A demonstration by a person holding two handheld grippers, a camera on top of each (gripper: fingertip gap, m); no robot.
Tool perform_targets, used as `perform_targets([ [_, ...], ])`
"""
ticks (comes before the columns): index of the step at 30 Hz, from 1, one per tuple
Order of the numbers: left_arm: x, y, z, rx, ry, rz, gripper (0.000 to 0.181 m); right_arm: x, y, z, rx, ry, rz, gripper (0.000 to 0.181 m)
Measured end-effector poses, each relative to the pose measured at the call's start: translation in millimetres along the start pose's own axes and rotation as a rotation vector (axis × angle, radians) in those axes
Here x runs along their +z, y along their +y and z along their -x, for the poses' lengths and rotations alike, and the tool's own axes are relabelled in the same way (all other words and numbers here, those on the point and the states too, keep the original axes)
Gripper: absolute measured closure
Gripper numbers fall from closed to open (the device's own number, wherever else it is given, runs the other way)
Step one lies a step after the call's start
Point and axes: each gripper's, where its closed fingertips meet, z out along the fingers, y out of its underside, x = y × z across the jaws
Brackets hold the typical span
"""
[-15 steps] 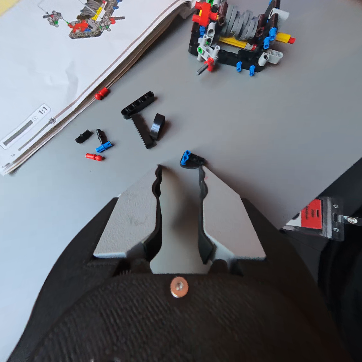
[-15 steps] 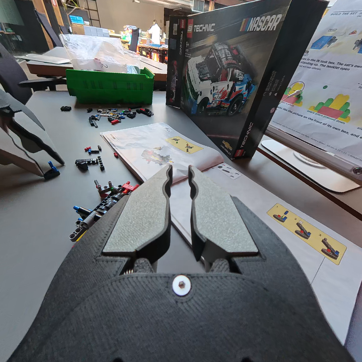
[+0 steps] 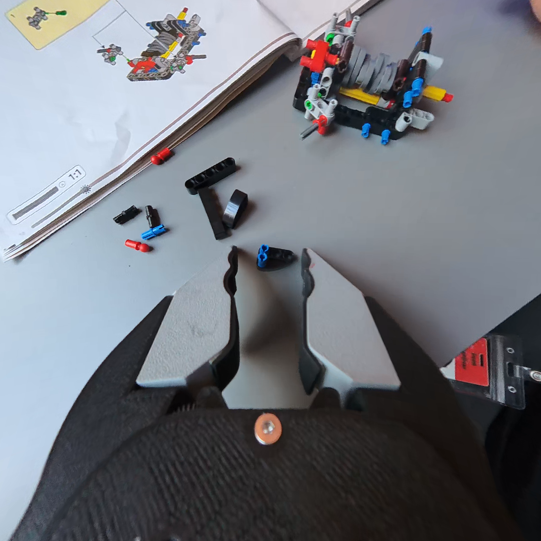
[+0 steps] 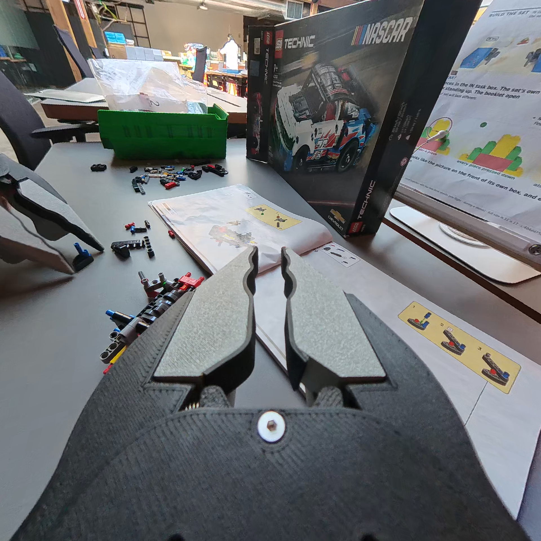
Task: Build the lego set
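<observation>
Your left gripper [image 3: 268, 253] is spread, tips on the table [image 3: 380, 234] either side of the small black piece with blue pins [image 3: 273, 256]. That piece lies between the fingertips, long axis running across the gap, blue end toward the left finger. Your right gripper [image 4: 268, 257] is parted and empty, well apart, beside the model [image 4: 158, 304]. Left is far nearer.
</observation>
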Motion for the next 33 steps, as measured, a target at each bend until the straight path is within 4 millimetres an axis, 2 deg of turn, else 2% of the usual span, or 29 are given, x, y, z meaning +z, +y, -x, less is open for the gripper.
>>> perform_targets([
  [3,-3.1,-1.2,-2.1,0.003,0.047,-0.023,0.131,-0.8,-0.6,-0.8,-0.003,0.004,-0.004,0.169],
  [6,-15.1,-6.0,4.0,0.034,0.069,-0.062,0.125,-1.5,-0.9,-2.0,0.004,0.004,-0.009,0.169],
  [9,-34.4,-14.6,20.3,0.093,0.05,-0.146,0.123,-1.3,-0.4,-2.1,0.018,-0.003,-0.013,0.169],
  [12,-46.0,-15.7,44.7,0.073,0.018,-0.203,0.112,-1.5,-1.4,-1.8,0.024,-0.011,-0.022,0.168],
  [15,-47.4,-11.1,62.4,0.026,-0.007,-0.236,0.112,0.2,0.6,-1.7,0.028,-0.018,-0.011,0.164],
  [19,-45.0,-10.9,74.8,0.019,-0.062,-0.262,0.11,2.1,2.5,-2.1,0.013,-0.011,-0.003,0.157],
  [22,-48.3,-18.0,79.3,0.062,-0.089,-0.296,0.126,6.1,7.8,0.4,0.014,-0.025,0.024,0.146],
  [24,-47.2,-22.0,79.0,0.083,-0.073,-0.305,0.129,9.1,12.8,2.4,0.023,-0.038,0.048,0.141],
  [29,-35.4,-21.6,85.2,0.102,-0.042,-0.267,0.133,8.6,14.2,1.6,0.03,-0.034,0.047,0.142],
  [31,-33.8,-23.8,84.1,0.119,-0.028,-0.273,0.145,9.6,16.7,3.6,0.06,-0.055,0.05,0.142],
  [33,-32.7,-24.7,84.6,0.132,-0.041,-0.272,0.149,10.9,17.8,6.2,0.096,-0.08,0.045,0.142],
])
